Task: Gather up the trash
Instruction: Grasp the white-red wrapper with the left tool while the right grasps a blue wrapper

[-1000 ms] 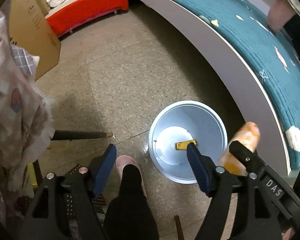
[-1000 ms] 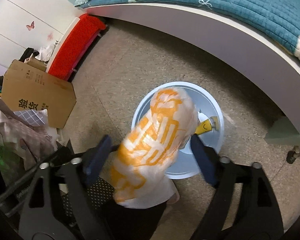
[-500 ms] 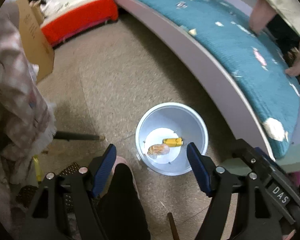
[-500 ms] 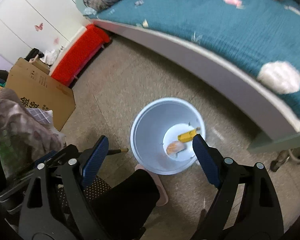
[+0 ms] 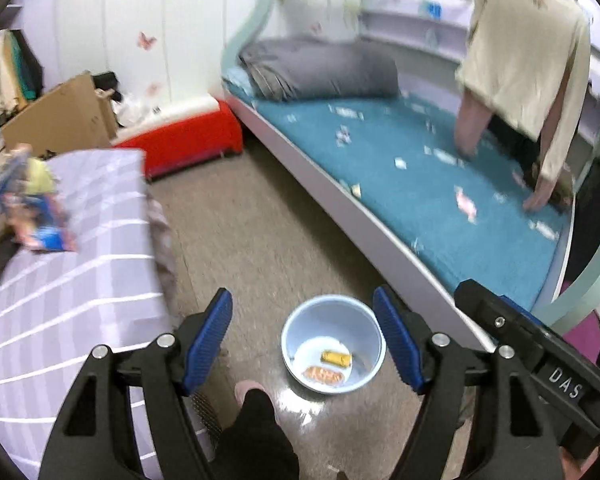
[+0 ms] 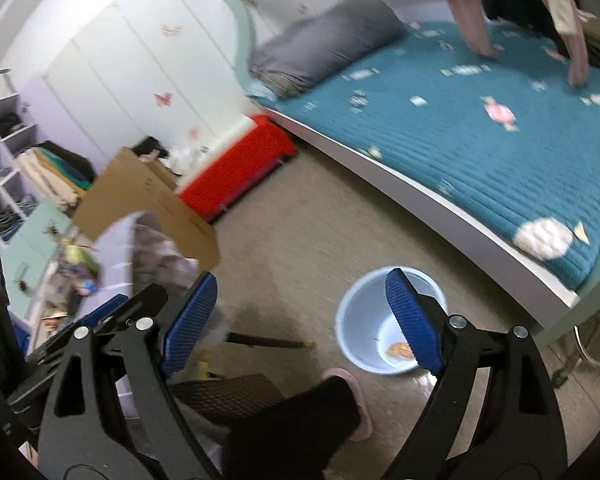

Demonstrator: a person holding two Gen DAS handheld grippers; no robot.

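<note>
A pale blue trash bin (image 5: pixel 332 322) stands on the floor beside the bed; it also shows in the right wrist view (image 6: pixel 364 320). Inside lie a yellow wrapper (image 5: pixel 335 357) and an orange-and-white wrapper (image 5: pixel 325 375), the latter also seen in the right wrist view (image 6: pixel 398 350). My left gripper (image 5: pixel 306 342) is open and empty, high above the bin. My right gripper (image 6: pixel 300 320) is open and empty, also well above the floor. Small wrappers (image 5: pixel 466 204) lie scattered on the teal bed cover (image 5: pixel 440 208).
A person (image 5: pixel 528 60) leans on the bed at the right. A table with a lilac checked cloth (image 5: pixel 68 280) and cluttered items is at the left. A cardboard box (image 6: pixel 148 200), a red bench (image 5: pixel 188 142) and my slippered foot (image 6: pixel 350 384) are on the floor.
The orange-and-white wrapper left my right gripper and dropped into the bin. Both grippers then rose and tilted up, so the bin looks smaller and the bed and room come into view.
</note>
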